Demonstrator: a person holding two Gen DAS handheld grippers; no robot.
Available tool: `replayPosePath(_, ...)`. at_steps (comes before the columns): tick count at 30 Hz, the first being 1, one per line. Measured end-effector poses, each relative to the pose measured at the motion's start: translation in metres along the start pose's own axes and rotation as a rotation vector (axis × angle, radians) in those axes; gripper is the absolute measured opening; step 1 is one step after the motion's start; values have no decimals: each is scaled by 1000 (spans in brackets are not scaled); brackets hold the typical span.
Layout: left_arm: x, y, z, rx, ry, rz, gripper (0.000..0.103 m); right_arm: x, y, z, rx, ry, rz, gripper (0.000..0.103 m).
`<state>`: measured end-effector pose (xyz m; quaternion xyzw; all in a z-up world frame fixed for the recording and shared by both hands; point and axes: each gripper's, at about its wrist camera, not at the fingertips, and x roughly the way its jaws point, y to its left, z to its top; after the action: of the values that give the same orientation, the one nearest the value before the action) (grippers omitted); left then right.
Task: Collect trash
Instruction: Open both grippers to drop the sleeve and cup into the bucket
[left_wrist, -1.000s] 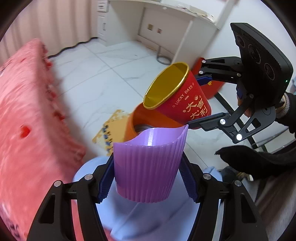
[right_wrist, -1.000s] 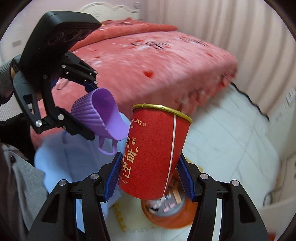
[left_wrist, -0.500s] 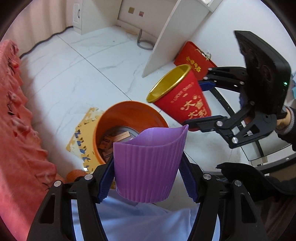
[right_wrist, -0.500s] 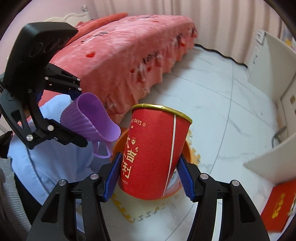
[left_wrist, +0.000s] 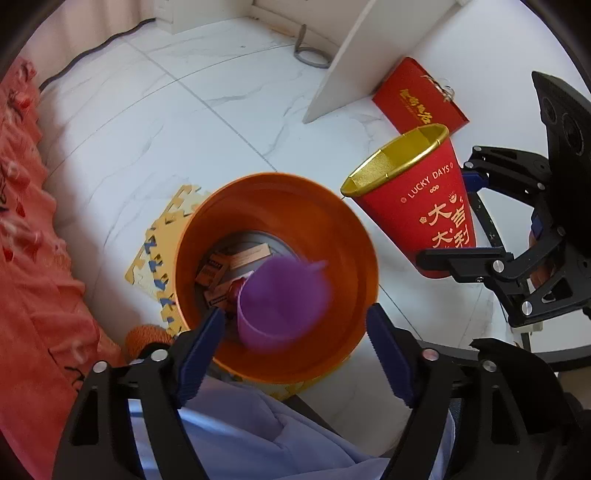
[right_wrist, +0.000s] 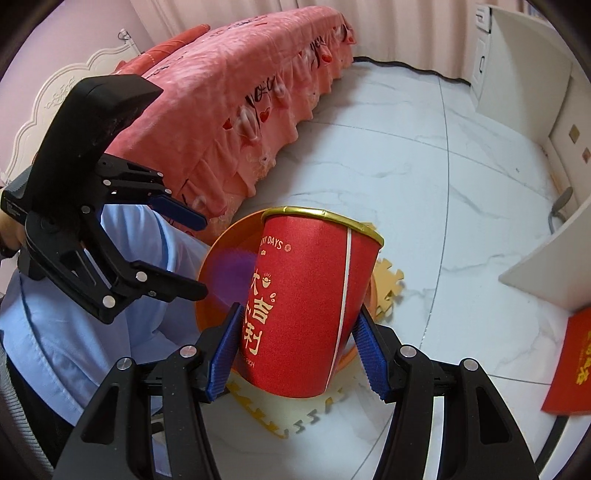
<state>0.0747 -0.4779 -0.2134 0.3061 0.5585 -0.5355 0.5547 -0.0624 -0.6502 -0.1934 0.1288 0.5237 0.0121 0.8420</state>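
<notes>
My left gripper (left_wrist: 295, 354) is open over the orange bin (left_wrist: 362, 258). A purple ribbed cup (left_wrist: 284, 299), blurred by motion, is free of the jaws and falling into the bin. The bin holds small cardboard packs (left_wrist: 236, 258). My right gripper (right_wrist: 299, 354) is shut on a red paper cup with a gold rim (right_wrist: 306, 306), held just right of the bin; the cup also shows in the left wrist view (left_wrist: 421, 199). In the right wrist view the left gripper (right_wrist: 184, 254) stands open beside the bin (right_wrist: 221, 266), with a purple blur (right_wrist: 232, 269) inside it.
The bin stands on a yellow foam puzzle mat (left_wrist: 155, 258) on white marble floor. A pink bed (right_wrist: 229, 96) is close on one side. A red booklet (left_wrist: 417, 99) lies by a white desk panel (left_wrist: 351, 55). A light blue sleeve (right_wrist: 74, 325) is near.
The left gripper moved over the bin, opened, and let go of the purple cup, which now drops into the bin. The right gripper still holds the red cup beside the bin.
</notes>
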Motion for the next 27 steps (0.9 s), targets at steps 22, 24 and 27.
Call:
replayPosePath(22, -34, 10, -28, -26, -25, 46, 79, 79, 35, 25, -107, 97, -9, 65)
replayPosePath(24, -35, 11, -28, -29, -23, 44, 79, 80, 30, 24, -91, 107, -23, 73)
replayPosePath(27, -35, 11, -29, -26, -22, 43, 79, 77, 26, 23, -67, 100, -39, 75)
